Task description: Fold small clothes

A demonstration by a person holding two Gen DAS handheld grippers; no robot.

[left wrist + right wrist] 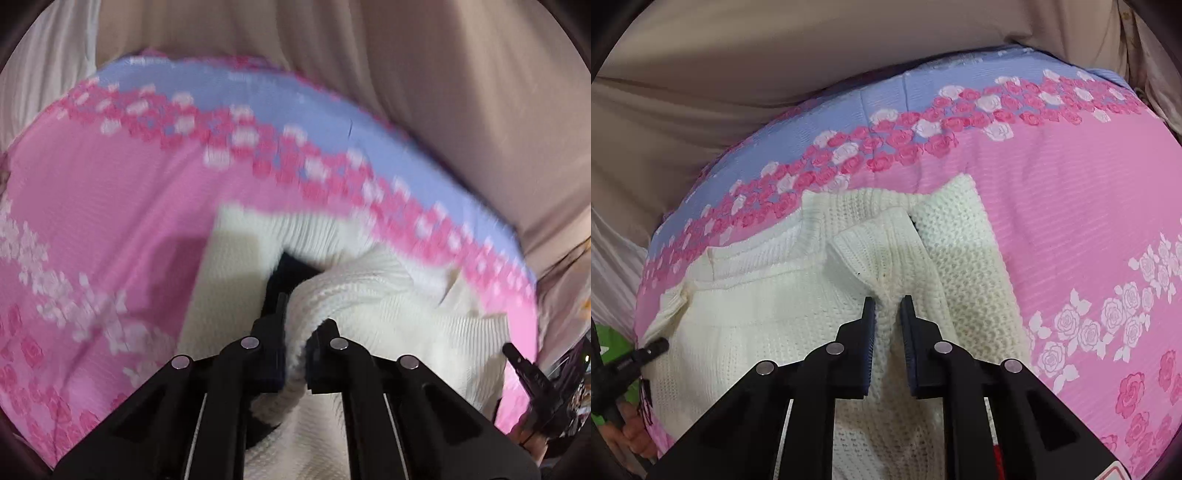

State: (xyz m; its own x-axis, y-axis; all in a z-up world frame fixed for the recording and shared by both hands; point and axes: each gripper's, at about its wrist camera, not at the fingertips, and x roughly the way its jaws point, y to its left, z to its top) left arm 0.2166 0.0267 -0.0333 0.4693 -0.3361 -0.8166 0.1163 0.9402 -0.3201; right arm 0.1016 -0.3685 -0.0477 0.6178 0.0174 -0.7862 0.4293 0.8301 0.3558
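A small cream knit sweater [746,317] lies on a pink and blue rose-print cover [1071,206]. My right gripper [887,301] is shut on a bunched fold of the sweater's sleeve [882,251], whose ribbed cuff points away from me. My left gripper [303,325] is shut on a thick roll of the same sweater [388,310], lifted a little off the cover [110,206]. The left wrist view is blurred. The other gripper shows at the edge of each view, on the right in the left wrist view [532,373] and on the left in the right wrist view [635,358].
Beige cloth [738,55] lies beyond the cover's far edge in both views. A green object [613,343] sits at the left edge of the right wrist view. Bare pink cover lies right of the sweater.
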